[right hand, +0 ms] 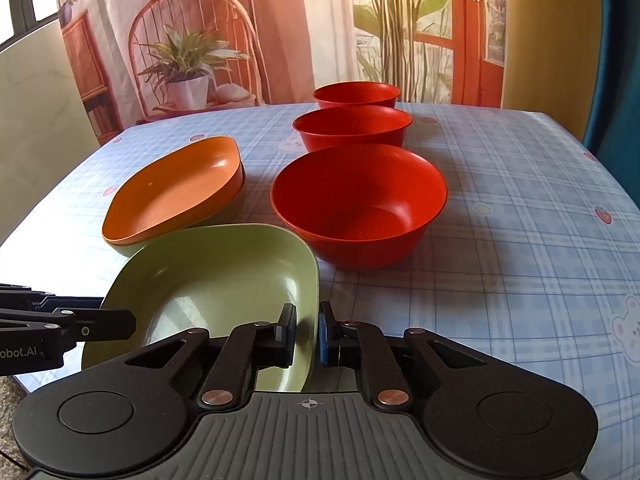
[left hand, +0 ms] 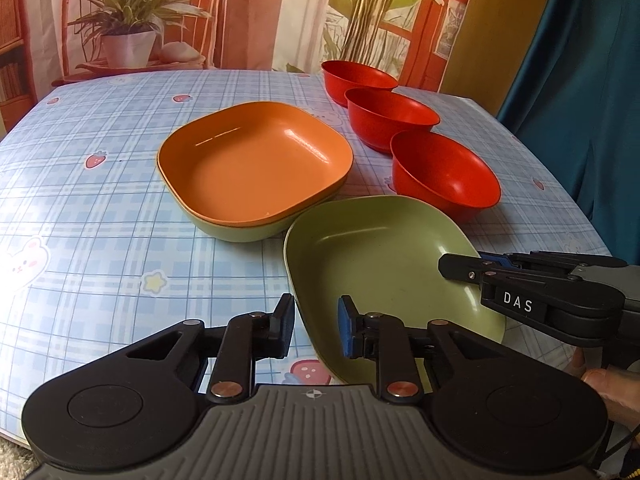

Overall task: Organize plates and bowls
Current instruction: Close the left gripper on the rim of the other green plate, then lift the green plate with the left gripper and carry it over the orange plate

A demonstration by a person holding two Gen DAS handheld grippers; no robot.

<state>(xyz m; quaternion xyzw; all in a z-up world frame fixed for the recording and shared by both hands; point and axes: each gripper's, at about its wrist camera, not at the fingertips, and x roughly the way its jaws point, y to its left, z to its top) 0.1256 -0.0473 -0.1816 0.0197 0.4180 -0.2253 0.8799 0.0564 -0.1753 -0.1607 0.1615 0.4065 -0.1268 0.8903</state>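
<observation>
Both views are brightly and warmly lit, apparently by daylight. Strong glare is seen on the glossy tablecloth (left hand: 100, 208) at the left of the left wrist view, where the plaid print is washed out to near white. Specular streaks are carried on the inner walls of the orange plate (left hand: 256, 160) and the loose green plate (left hand: 384, 256). Soft shadows are cast under the red bowls (right hand: 360, 200) (most clearly beneath the nearest one). Heavy fisheye bending is shown at the edges, table borders being curved, and dark vignetting is seen at the upper corners. Focus is held fairly sharp throughout.
</observation>
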